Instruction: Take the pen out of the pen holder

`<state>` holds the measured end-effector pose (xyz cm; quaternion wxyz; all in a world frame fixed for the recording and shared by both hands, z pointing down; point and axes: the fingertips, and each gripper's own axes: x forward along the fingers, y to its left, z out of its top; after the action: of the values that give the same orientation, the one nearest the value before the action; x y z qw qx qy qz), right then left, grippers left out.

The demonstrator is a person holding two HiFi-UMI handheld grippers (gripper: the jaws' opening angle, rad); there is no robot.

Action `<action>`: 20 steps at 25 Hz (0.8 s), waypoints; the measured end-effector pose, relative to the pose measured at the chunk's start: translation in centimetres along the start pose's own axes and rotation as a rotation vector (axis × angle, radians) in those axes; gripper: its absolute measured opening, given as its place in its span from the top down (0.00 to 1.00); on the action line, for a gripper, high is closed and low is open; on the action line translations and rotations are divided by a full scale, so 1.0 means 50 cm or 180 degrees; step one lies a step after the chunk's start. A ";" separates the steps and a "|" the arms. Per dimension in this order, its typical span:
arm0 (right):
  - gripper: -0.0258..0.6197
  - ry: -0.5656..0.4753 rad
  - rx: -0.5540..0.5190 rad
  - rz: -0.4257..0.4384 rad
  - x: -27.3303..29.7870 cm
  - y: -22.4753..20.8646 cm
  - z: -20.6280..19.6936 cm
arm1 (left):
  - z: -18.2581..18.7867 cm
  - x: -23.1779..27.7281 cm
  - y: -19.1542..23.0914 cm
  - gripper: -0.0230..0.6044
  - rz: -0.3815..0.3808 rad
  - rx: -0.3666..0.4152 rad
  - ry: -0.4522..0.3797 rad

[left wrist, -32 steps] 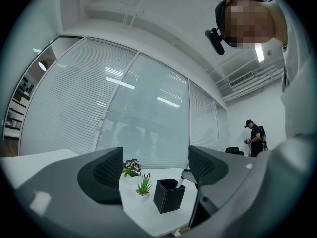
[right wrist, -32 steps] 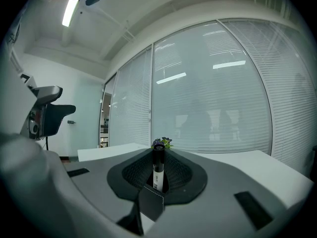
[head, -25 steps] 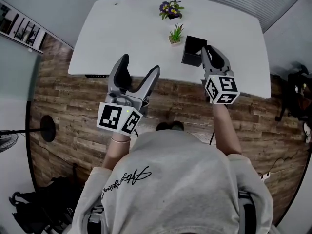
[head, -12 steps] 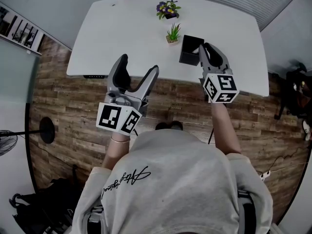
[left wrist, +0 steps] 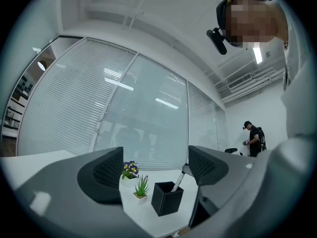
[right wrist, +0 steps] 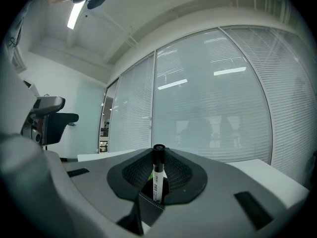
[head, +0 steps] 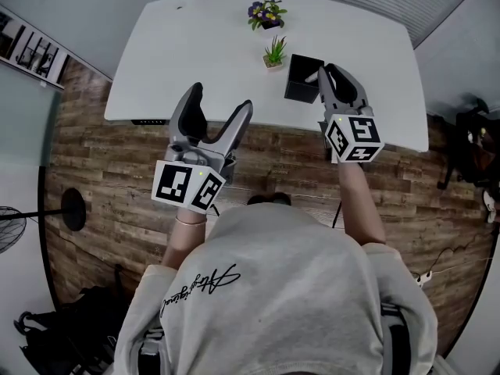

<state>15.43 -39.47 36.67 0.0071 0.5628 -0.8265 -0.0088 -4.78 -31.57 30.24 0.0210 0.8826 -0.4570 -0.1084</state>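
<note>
White table, upper frame.
It bore purple flowers at top centre, a green plant below them, and a black pen holder lower right.

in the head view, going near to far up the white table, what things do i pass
pen holder → small green plant → purple flower pot

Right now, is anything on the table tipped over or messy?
No, nothing stands out. The black pen holder, the green potted plant and the purple flower pot stand upright on the white table. The pen leans in the holder, with the right gripper closed on it.
</note>
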 end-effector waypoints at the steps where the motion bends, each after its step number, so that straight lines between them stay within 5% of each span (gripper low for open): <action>1: 0.86 -0.0006 -0.0001 -0.0001 -0.001 0.000 0.002 | 0.001 0.001 -0.001 0.33 -0.0007 0.0004 -0.0001; 20: 0.86 -0.0112 -0.0022 -0.0020 -0.010 0.002 0.037 | 0.001 0.016 -0.016 0.33 -0.0095 -0.0009 -0.0019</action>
<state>15.50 -38.95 34.84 -0.0055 0.5652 -0.8246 -0.0215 -3.71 -31.78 29.94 0.0193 0.8890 -0.4436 -0.1119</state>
